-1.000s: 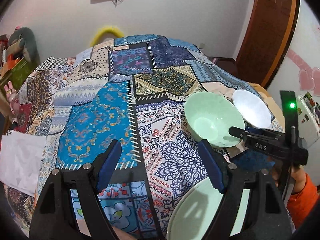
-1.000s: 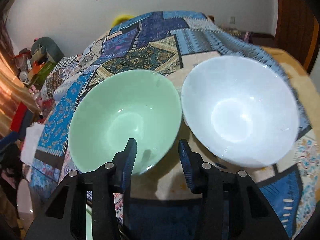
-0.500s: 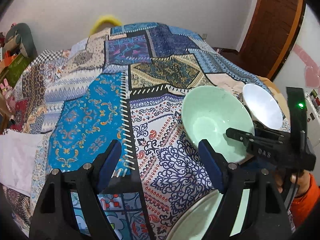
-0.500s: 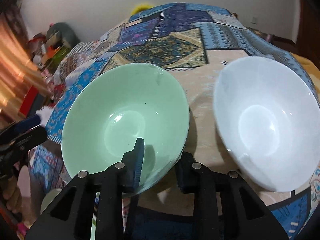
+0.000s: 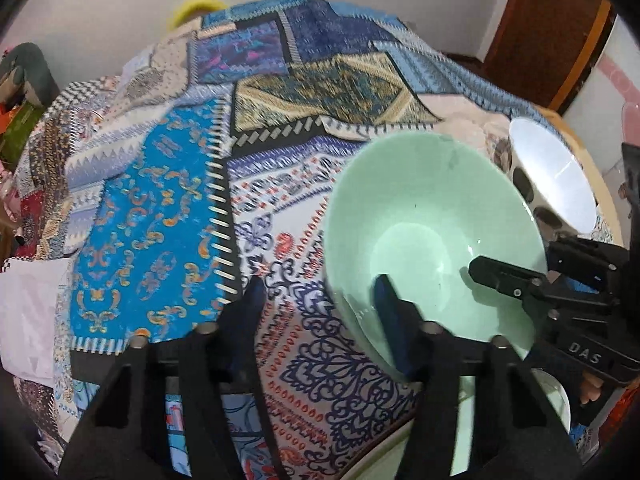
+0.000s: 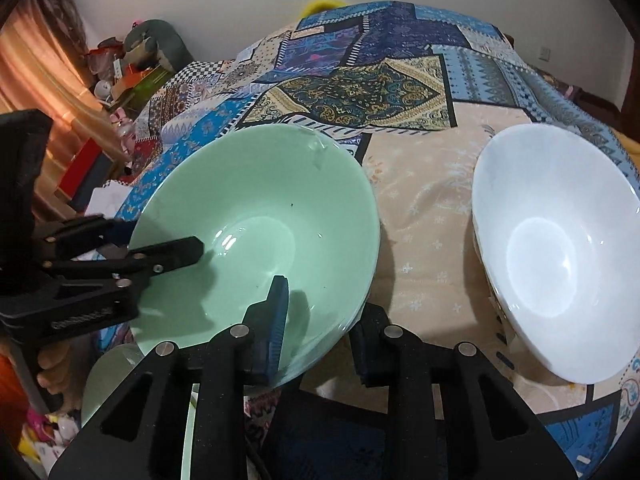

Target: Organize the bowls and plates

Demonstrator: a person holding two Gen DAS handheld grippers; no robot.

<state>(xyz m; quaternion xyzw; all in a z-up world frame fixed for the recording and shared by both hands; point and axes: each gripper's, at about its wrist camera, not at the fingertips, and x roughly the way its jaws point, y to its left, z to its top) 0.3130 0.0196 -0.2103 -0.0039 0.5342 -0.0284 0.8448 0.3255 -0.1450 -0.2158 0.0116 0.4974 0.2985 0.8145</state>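
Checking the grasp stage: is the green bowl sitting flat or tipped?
Tipped. The green bowl leans, its rim pinched by the right gripper and straddled by the left gripper.

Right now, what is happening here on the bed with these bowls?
A person holds a gripper in each hand over a patchwork quilt. The right gripper is shut on the near rim of the pale green ceramic bowl. The left gripper, jaws just closing, straddles the same bowl's opposite rim. A white ceramic bowl sits untouched beside it.

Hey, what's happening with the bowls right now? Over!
Right gripper shut on green bowl rim. Left gripper just closing, straddling its opposite rim; clamp unclear. White bowl sits apart. Nothing in the way.
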